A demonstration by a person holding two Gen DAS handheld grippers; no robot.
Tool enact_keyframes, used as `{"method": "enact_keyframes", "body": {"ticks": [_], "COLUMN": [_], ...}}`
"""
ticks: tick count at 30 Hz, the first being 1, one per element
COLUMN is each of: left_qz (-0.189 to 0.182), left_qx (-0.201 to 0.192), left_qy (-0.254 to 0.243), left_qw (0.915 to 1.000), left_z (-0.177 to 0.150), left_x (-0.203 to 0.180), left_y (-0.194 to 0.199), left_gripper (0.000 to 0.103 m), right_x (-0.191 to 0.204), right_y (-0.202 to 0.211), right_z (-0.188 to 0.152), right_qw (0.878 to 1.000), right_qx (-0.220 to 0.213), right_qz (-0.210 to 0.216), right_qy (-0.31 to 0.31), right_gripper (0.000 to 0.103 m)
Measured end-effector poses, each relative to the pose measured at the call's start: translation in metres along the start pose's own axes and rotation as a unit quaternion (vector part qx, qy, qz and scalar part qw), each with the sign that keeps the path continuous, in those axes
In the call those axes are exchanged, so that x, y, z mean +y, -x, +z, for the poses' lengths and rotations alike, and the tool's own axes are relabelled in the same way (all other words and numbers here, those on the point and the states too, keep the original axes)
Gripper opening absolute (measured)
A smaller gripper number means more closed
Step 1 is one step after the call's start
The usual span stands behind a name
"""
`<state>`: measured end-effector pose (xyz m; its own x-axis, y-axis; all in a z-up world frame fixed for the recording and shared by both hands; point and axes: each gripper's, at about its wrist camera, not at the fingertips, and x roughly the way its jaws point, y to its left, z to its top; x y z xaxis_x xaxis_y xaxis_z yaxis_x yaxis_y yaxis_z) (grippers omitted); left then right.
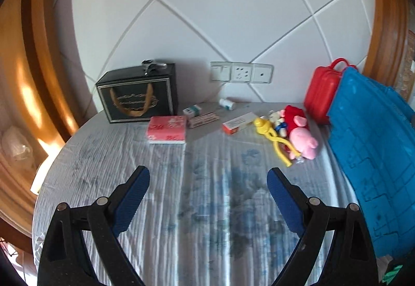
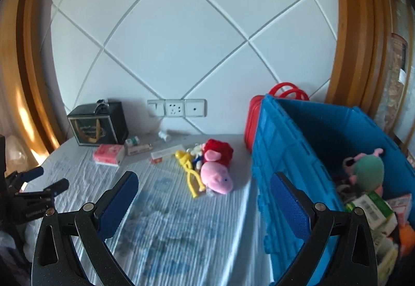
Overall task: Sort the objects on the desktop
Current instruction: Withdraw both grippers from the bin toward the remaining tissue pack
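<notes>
Loose objects lie on the blue-patterned tablecloth [image 1: 207, 208] near the wall: a pink tissue pack [image 1: 167, 129], small medicine boxes [image 1: 203, 120], a white bottle [image 1: 227, 103], an orange-and-white box [image 1: 238, 122], a yellow toy [image 1: 272, 138] and a pink pig plush [image 1: 302, 138]. My left gripper [image 1: 208, 177] is open over bare cloth, well short of them. My right gripper [image 2: 205, 182] is also open and empty, and its right finger stands in front of the blue crate's wall [image 2: 285, 145]. The pig plush [image 2: 215, 177] and the yellow toy [image 2: 190, 174] lie just beyond it.
The blue crate [image 1: 371, 156] on the right holds a green plush [image 2: 368, 169] and several boxes. A red case [image 1: 321, 94] stands behind it. A black gift box [image 1: 137, 94] sits at the back left, below the wall sockets [image 1: 241, 72]. The left gripper [image 2: 48, 179] shows at the right wrist view's left edge.
</notes>
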<state>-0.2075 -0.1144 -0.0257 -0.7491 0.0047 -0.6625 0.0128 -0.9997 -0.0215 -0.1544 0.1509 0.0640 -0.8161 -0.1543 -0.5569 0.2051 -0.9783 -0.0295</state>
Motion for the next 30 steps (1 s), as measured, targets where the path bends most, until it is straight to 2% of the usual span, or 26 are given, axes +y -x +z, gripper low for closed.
{"method": "enact_keyframes", "body": {"ticks": [5,10,14,17,21,25,27,30], "left_qz": [0.041,0.054,0.051,0.047,0.081,0.118,0.146,0.166], "left_qx": [0.035,0.080,0.109,0.121,0.121,0.139,0.157,0.148], "left_qy": [0.026,0.057,0.079,0.089,0.063,0.030,0.002,-0.012], "left_qw": [0.9982,0.9937,0.9897,0.9875,0.9873,0.9829,0.9767,0.9749], "left_z": [0.006,0.012,0.023,0.039,0.059,0.068,0.061,0.042], "left_x": [0.053,0.090,0.103,0.098,0.076,0.059,0.057,0.073], "left_y": [-0.053,-0.126,-0.187,-0.240,-0.308,-0.365,-0.382,-0.373], "left_gripper": [0.093,0.093,0.093,0.093,0.093,0.093,0.093,0.093], "right_x": [0.018,0.039,0.044,0.050,0.060,0.077,0.083,0.092], "right_y": [-0.062,-0.143,-0.207,-0.253,-0.307,-0.360,-0.382,-0.406], "right_z": [0.006,0.010,0.009,0.007,0.003,-0.002,-0.005,-0.010], "right_qw": [0.999,0.997,0.994,0.991,0.989,0.985,0.982,0.980], "right_qx": [0.033,0.077,0.111,0.130,0.146,0.165,0.175,0.187], "right_qz": [0.017,0.021,0.008,0.004,0.016,0.034,0.040,0.046], "right_qy": [0.010,0.014,0.015,0.021,0.032,0.046,0.050,0.057], "right_gripper": [0.103,0.103,0.103,0.103,0.103,0.103,0.103,0.103]}}
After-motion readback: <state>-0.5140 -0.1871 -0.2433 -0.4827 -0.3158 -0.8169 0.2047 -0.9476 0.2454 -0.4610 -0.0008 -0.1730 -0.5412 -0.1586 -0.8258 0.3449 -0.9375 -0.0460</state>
